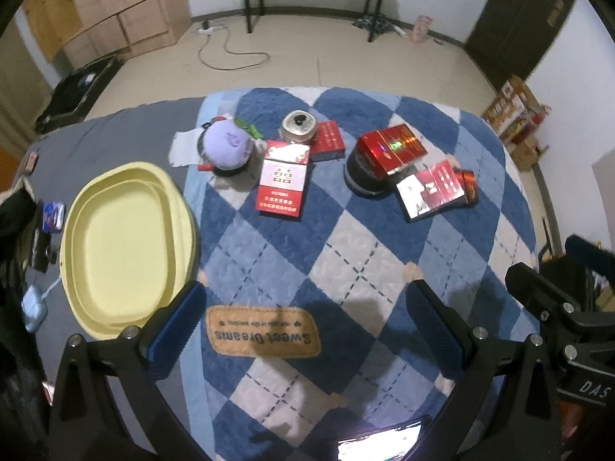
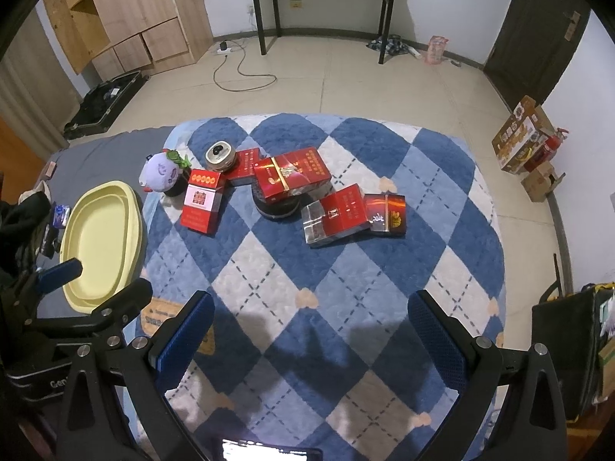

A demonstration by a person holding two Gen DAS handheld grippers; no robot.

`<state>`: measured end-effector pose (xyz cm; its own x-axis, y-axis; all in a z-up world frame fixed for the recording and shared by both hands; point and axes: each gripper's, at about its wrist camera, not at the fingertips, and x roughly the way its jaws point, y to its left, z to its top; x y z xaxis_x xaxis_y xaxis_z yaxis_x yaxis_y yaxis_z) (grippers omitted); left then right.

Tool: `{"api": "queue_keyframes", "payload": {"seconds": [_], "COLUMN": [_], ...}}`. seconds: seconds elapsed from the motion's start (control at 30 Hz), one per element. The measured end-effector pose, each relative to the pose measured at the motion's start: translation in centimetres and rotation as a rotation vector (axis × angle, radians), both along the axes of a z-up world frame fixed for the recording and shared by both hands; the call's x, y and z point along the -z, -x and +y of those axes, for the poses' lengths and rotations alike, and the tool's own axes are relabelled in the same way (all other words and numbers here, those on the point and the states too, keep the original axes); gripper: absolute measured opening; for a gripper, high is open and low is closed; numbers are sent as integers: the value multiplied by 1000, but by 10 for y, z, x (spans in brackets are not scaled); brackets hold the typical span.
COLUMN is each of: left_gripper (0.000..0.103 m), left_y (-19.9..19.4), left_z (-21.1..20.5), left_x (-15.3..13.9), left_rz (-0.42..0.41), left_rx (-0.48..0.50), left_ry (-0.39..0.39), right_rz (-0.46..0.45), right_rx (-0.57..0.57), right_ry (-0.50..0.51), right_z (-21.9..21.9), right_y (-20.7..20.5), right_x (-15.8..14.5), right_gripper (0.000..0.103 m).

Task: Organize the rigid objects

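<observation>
Several red boxes lie on a blue checked blanket (image 1: 346, 253). One flat red box (image 1: 282, 180) lies left of centre, also in the right wrist view (image 2: 201, 203). A larger red box (image 1: 392, 148) rests tilted on a black round tin (image 1: 359, 180). Two more red boxes (image 2: 334, 215) lie to its right. A silver can (image 1: 299, 126) stands behind. A yellow tray (image 1: 123, 246) sits empty at the left. My left gripper (image 1: 307, 299) is open and empty above the blanket. My right gripper (image 2: 311, 315) is open and empty, well short of the boxes.
A purple plush toy (image 1: 228, 146) sits on a dark pot beside the flat box. Small items and a blue packet (image 1: 52, 217) lie left of the tray. Beyond the bed are a wooden cabinet (image 2: 130, 11), a black desk (image 2: 319, 4) and cartons (image 2: 519, 142).
</observation>
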<state>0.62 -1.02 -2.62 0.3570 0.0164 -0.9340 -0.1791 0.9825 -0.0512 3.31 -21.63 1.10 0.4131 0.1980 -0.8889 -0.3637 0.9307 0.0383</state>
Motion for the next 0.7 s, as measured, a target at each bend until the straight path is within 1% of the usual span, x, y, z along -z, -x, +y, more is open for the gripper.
{"api": "queue_keyframes", "payload": {"seconds": [0.07,0.17,0.23,0.27,0.43,0.5,0.57,0.7], "left_gripper": [103,103,103,103,103,103,103,103], "left_y": [1,2,6,6,9,9,9,4], "left_z": [-1,-2,-1,-1,1,4,6,11], "left_x": [0,0,-1,0,1,0,-1,-3], "left_rz": [-12,-10,-13,-9,7,7,2,-9], "left_rx": [31,55,55,56,37,24,15,-7], "left_ry": [9,1,-27,-28,-18,5,18,14], "right_rz": [-2,5,9,12,2,1,-1,-12], "right_rx": [-23,-36,-26,-16,8,18,16,-6], "right_ry": [5,37,17,8,-16,-29,-43,-61], "right_z": [0,-2,-8,-11,-18,-20,-20,-17], "right_y": [2,3,1,0,-8,-11,-10,-8], "right_x": [2,7,6,5,-1,-4,-6,-10], "right_gripper": [103,103,103,103,103,103,103,103]}}
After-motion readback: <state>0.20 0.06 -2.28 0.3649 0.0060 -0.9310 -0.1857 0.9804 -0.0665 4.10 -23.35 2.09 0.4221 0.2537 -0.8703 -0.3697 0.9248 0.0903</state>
